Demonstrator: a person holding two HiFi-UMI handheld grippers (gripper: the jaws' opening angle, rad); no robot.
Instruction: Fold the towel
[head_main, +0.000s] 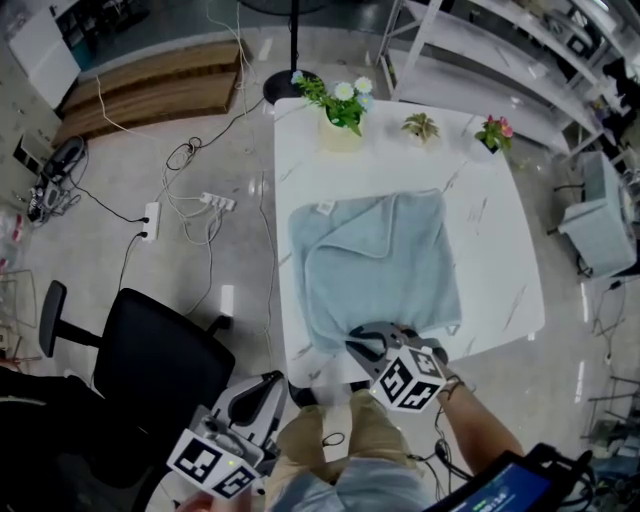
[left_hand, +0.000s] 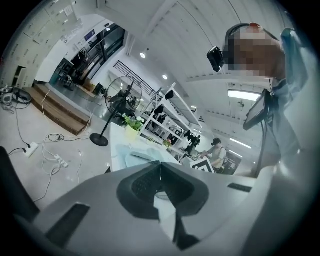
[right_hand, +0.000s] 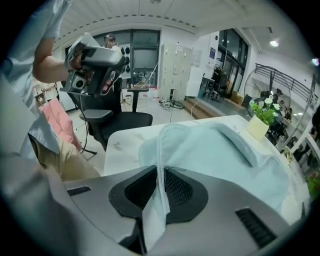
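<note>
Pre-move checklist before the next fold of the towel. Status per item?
1. Right gripper has the towel: ok, its jaws are closed on the near edge with fabric between them.
2. Left gripper has the towel: not ok, it is shut, empty and off the table, near the chair.
3. Towel lies flat: not ok, one layer is already turned over and leaves a raised crease.
4. Plant pots clear of the fold: ok, they stand along the far edge, apart from the towel.
5. Near towel edge fully on the table: cannot tell, the right gripper covers it in the head view.
</note>
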